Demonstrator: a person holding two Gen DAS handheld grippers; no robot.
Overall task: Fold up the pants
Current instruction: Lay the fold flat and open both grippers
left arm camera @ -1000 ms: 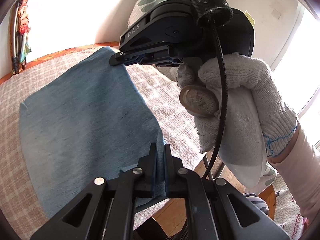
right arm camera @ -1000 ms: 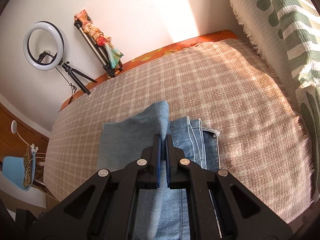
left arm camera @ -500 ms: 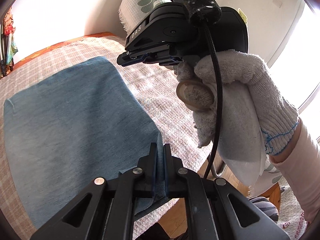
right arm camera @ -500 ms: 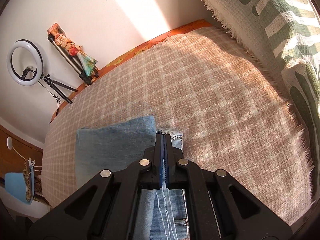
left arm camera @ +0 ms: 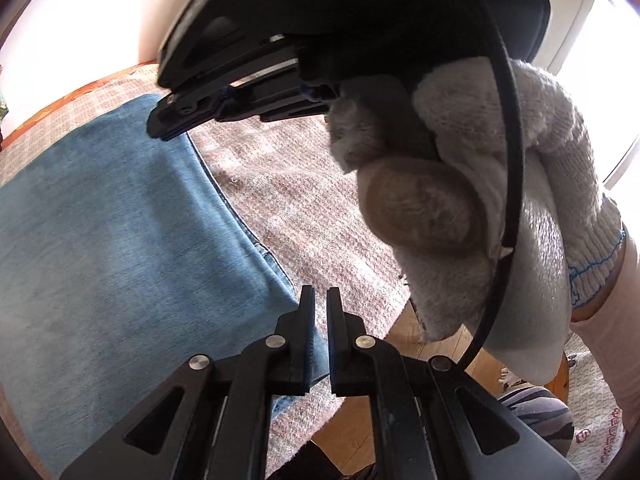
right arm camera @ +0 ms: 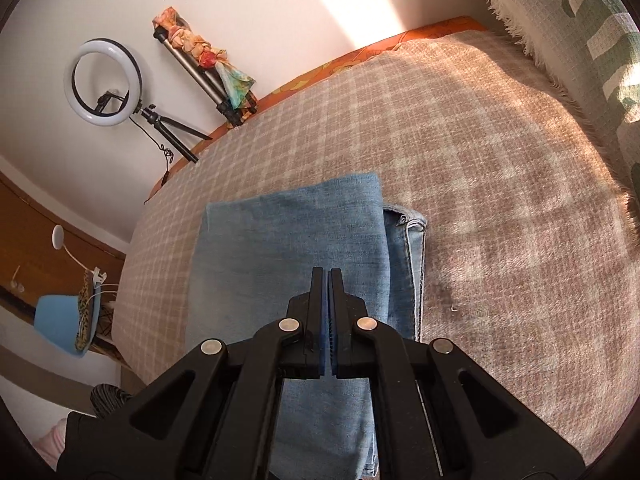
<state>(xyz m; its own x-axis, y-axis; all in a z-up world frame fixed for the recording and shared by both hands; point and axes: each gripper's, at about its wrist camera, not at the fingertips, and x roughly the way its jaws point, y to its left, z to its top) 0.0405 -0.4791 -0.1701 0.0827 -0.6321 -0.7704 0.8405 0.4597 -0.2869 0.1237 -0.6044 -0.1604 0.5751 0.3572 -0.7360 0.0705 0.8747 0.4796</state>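
The blue denim pants (left arm camera: 120, 248) lie folded flat on the checked bed cover (left arm camera: 304, 200); in the right wrist view they (right arm camera: 288, 248) show as a neat rectangle with a lighter layer and hem sticking out at the right edge. My left gripper (left arm camera: 318, 300) sits at the near right corner of the pants, its jaws slightly apart with no cloth between them. My right gripper (right arm camera: 329, 276) hovers over the pants with its jaws almost closed and nothing in them. It also shows in the left wrist view (left arm camera: 168, 120), held by a gloved hand (left arm camera: 500, 208) above the far corner.
A green-patterned blanket (right arm camera: 580, 32) lies along the bed's right side. A ring light on a tripod (right arm camera: 106, 82) and a second tripod (right arm camera: 208, 76) stand by the wall. A blue chair (right arm camera: 64, 324) stands at the left. Wooden floor (left arm camera: 432, 340) shows past the bed edge.
Both grippers have let go of the denim, and the top layer now lies flat on the folded pants. The right gripper has come closer to the left wrist camera.
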